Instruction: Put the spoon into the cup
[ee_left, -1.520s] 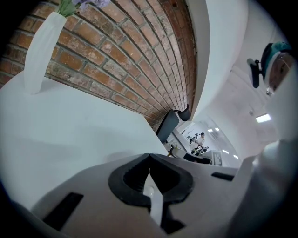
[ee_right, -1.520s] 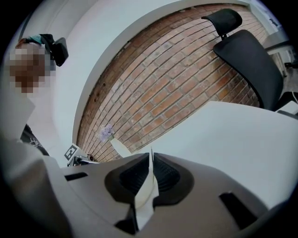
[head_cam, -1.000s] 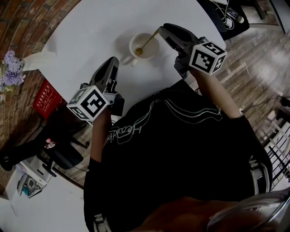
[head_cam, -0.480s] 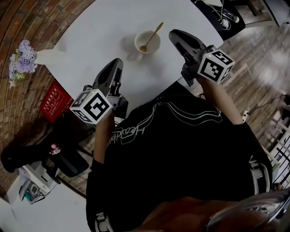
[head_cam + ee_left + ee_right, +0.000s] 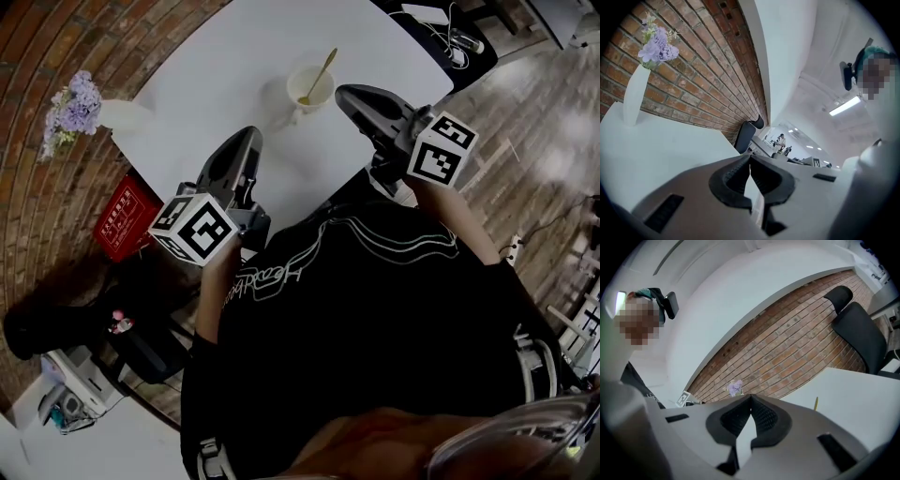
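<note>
A white cup (image 5: 310, 89) stands on the white round table (image 5: 225, 66), toward its far side. A gold spoon (image 5: 319, 75) rests in it, bowl down, handle leaning up and to the right. My right gripper (image 5: 343, 94) hovers just right of the cup, shut and empty. My left gripper (image 5: 251, 134) is nearer the table's front edge, left of the cup, also shut and empty. The left gripper view shows its jaws (image 5: 750, 157) closed tip to tip. In the right gripper view the jaws (image 5: 751, 397) meet too, and only the spoon handle's tip (image 5: 816, 403) pokes above them.
A white vase (image 5: 122, 114) with purple flowers (image 5: 75, 108) stands at the table's left edge by the brick wall. A red box (image 5: 127, 214) sits below the table on the left. A black office chair (image 5: 862, 333) stands beyond the table. Cables and devices (image 5: 441, 19) lie at top right.
One second ago my right gripper's tips were at the spoon handle over the cup. It has since pulled back to the right, leaving the spoon in the cup. The left gripper barely moved.
</note>
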A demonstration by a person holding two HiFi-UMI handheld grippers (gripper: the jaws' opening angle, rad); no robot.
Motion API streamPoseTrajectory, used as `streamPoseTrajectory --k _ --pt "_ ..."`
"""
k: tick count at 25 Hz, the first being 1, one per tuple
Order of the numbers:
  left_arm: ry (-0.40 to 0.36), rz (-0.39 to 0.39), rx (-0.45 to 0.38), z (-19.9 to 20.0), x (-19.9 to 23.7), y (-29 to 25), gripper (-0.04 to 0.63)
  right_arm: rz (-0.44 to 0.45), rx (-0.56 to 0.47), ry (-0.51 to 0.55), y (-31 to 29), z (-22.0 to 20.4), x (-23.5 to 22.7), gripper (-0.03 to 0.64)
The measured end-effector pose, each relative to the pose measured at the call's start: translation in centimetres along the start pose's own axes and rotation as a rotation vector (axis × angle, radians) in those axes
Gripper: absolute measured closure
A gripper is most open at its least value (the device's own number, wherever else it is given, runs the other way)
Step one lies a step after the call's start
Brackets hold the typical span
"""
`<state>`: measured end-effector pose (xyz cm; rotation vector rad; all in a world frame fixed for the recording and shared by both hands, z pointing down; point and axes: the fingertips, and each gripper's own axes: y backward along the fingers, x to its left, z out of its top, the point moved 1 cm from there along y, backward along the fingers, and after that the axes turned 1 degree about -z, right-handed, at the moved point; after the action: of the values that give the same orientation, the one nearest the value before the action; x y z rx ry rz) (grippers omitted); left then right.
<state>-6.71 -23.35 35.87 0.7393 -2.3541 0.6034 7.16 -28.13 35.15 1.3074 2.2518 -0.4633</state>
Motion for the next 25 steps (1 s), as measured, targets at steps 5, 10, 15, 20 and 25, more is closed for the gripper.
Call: streamPoseTrajectory --k 5,10,15,20,25 --pt "-0.026 -0.027 -0.008 0.0 -1.3 0.6 0.591 0.057 0.034 0.046 0.2 -0.7 2.4 0.620" --pt "-0.033 -0.040 -0.005 -0.2 -1.5 1.0 0.591 0.036 0.055 0.048 0.1 -1.6 2.5 0.620" --pt "-0.037 -0.040 -0.004 -0.7 -1.6 1.0 0.591 0.038 0.058 0.043 0.2 -2.0 2.5 0.620" --pt "-0.038 -0.033 -0.005 -0.6 -1.7 1.3 0.591 0.054 0.059 0.007 0.0 -1.9 2.6 0.620" --pt "-0.044 -0.029 -0.009 -0.7 -1.9 1.6 0.591 0.061 0.066 0.007 -0.1 -2.0 2.8 0.620"
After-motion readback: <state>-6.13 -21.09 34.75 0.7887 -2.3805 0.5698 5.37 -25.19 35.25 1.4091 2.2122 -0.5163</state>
